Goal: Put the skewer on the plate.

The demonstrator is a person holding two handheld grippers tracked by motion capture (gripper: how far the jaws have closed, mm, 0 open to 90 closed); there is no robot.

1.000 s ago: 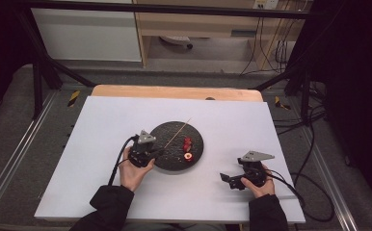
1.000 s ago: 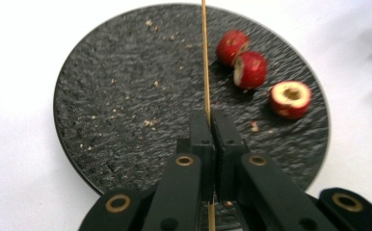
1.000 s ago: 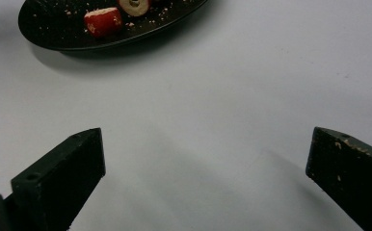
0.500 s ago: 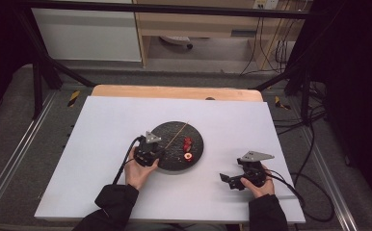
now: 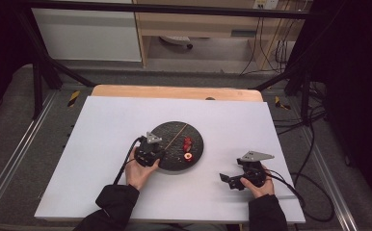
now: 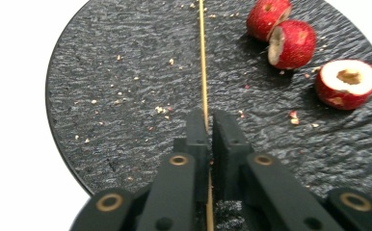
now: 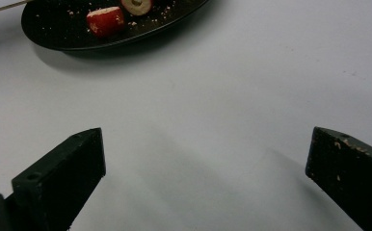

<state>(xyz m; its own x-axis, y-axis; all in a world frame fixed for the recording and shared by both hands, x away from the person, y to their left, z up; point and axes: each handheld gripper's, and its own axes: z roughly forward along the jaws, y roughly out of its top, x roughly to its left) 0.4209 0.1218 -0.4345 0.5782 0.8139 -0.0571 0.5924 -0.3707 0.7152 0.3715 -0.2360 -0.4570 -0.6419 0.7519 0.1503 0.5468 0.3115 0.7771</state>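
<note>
Left gripper view: left gripper (image 6: 206, 126) clamps skewer (image 6: 203, 57); right gripper (image 7: 205, 159) wide apart; no writing.

Rough matt slate-like plate (image 6: 126, 96), thin wooden skewer (image 6: 203, 57), smooth white table (image 5: 102, 125)

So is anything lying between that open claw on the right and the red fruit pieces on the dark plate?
Nothing visible does. The right gripper hangs open over bare white table, and the fruit pieces sit on the near side of the plate.
</note>
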